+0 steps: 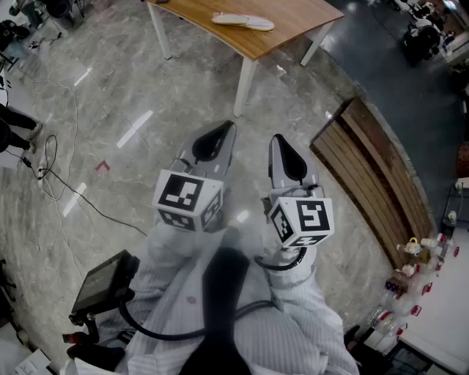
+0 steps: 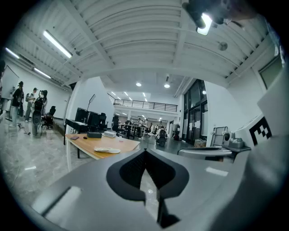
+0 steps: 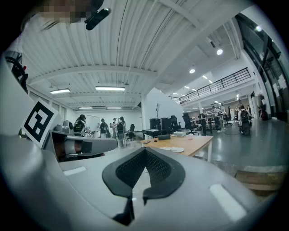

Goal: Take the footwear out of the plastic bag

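A pale bundle, the plastic bag with the footwear, lies flat on a wooden table at the far top of the head view; it also shows small and distant as a bag in the left gripper view and as a bag in the right gripper view. My left gripper and right gripper are held side by side over the floor, well short of the table. Both are shut with nothing between the jaws, which meet tip to tip.
Grey marble floor lies between me and the table, whose white legs stand ahead. A slatted wooden bench runs along the right. Cables trail on the left floor. People stand far off in the hall.
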The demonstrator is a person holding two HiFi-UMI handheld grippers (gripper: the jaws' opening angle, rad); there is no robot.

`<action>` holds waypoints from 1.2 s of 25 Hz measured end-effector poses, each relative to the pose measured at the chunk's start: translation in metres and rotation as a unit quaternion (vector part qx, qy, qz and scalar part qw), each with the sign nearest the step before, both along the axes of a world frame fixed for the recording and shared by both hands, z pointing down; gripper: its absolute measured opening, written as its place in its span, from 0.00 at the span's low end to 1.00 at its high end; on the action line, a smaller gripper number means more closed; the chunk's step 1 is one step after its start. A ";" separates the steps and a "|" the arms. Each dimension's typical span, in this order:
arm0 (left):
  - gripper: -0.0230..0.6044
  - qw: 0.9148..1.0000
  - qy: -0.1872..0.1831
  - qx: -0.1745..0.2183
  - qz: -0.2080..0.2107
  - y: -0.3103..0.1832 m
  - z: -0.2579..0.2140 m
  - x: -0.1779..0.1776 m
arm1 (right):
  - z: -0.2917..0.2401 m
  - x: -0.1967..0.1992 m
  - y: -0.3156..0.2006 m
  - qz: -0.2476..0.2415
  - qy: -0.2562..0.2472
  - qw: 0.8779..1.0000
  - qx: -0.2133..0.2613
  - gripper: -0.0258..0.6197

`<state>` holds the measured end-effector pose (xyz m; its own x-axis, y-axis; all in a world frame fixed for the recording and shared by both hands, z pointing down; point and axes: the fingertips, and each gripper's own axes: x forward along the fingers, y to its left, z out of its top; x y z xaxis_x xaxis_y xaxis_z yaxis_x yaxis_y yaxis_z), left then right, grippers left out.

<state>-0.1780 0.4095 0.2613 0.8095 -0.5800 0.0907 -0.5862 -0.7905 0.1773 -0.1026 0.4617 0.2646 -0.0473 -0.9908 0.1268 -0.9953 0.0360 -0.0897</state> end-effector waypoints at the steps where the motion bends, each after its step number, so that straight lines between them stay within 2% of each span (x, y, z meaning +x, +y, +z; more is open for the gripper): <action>1: 0.04 1.000 0.000 0.000 -0.001 -0.002 0.001 0.002 | 0.001 0.002 -0.002 0.001 -0.001 1.000 0.002 0.06; 8: 0.04 1.000 0.002 -0.003 -0.006 -0.009 0.003 0.002 | 0.006 0.004 -0.008 -0.001 0.003 1.000 -0.006 0.06; 17: 0.04 1.000 -0.002 -0.021 -0.015 -0.013 0.018 -0.010 | 0.018 0.012 -0.010 0.009 -0.028 1.000 -0.007 0.06; 24: 0.04 0.999 -0.014 -0.045 -0.016 -0.076 0.043 -0.030 | 0.046 -0.009 -0.074 0.011 -0.037 0.999 -0.028 0.06; 30: 0.04 0.999 -0.028 -0.042 -0.021 -0.161 0.059 -0.006 | 0.062 0.018 -0.162 0.006 -0.040 0.998 -0.037 0.06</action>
